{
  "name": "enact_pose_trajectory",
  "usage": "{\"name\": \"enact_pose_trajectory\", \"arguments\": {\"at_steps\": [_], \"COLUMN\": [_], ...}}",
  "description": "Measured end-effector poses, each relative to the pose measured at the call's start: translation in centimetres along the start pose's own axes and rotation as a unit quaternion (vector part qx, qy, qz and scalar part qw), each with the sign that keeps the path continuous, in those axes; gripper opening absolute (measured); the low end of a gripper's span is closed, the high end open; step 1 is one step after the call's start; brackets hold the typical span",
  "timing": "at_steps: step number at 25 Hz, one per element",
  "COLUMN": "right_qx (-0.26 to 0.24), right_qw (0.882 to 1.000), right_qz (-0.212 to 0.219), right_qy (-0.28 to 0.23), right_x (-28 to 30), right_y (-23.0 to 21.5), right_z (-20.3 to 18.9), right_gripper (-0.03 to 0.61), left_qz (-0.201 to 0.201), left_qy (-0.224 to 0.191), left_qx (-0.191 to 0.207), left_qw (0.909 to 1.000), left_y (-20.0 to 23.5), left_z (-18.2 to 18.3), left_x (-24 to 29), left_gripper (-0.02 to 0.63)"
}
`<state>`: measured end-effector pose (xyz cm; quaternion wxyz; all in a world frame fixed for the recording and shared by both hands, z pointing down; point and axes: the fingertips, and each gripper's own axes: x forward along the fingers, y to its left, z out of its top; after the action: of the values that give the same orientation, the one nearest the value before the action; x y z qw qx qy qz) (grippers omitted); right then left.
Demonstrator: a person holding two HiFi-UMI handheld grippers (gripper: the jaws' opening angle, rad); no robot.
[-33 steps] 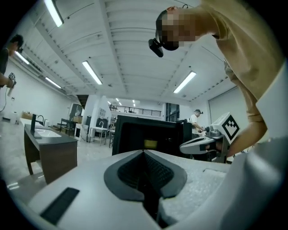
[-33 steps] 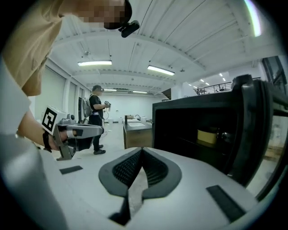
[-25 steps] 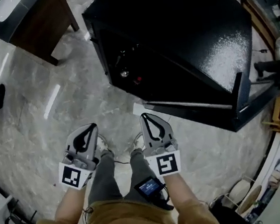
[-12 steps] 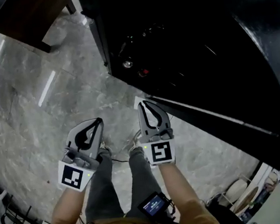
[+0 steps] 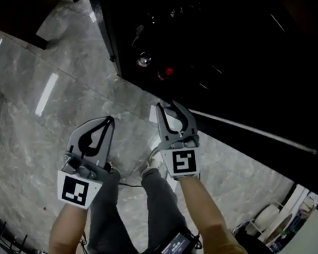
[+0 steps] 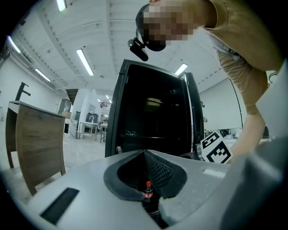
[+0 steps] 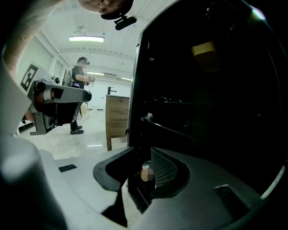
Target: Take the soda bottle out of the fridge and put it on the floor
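Note:
A black fridge (image 5: 223, 41) stands open in front of me. On its lower shelf is the soda bottle (image 5: 167, 70) with a red cap; it also shows small in the left gripper view, the bottle (image 6: 147, 191) far off behind the jaws. A metal can (image 5: 143, 57) stands next to it. My left gripper (image 5: 110, 120) hangs shut over the floor, left of the fridge opening. My right gripper (image 5: 166, 104) is at the fridge's lower front edge. Its jaws have just been opening and stand a little apart, holding nothing. The can (image 7: 146, 171) shows far beyond them.
The fridge door (image 5: 252, 132) swings out to the right of my right gripper. The floor is grey marble (image 5: 34, 139). A wooden desk (image 7: 118, 114) stands left of the fridge, and a person (image 7: 80, 90) stands far behind. My own legs (image 5: 155, 193) are below the grippers.
Both grippers and my head have come lower and closer to the open fridge, which now fills the upper right of the head view. The right gripper's jaws have parted from shut.

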<state>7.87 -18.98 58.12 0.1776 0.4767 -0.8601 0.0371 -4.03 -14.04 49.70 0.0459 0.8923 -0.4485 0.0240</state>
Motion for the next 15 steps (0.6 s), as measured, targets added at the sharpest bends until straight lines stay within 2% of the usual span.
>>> {"name": "enact_pose_trajectory", "arguments": {"at_steps": [2,9,15], "right_qx": [-0.001,0.006,0.014], "right_qw": [1.0,0.999,0.998], "right_qz": [-0.01,-0.037,-0.06], "right_qy": [0.0,-0.006,-0.012], "right_x": [1.3,5.0,7.6], "right_y": [-0.7,-2.4,-3.6], "right_z": [-2.3,-8.9,-11.6], "right_gripper": [0.126,0.147,0.187], "left_qz": [-0.004,-0.009,-0.027], "left_qy": [-0.001,0.013,0.013], "left_qx": [0.007,-0.006,-0.003], "left_qw": [1.0,0.9998,0.9995], "left_y": [0.0,0.0,0.1], "left_z": [-2.4,-11.1,-15.3], "left_x": [1.0,2.7,4.2], "left_gripper": [0.0,0.0,0.0]}}
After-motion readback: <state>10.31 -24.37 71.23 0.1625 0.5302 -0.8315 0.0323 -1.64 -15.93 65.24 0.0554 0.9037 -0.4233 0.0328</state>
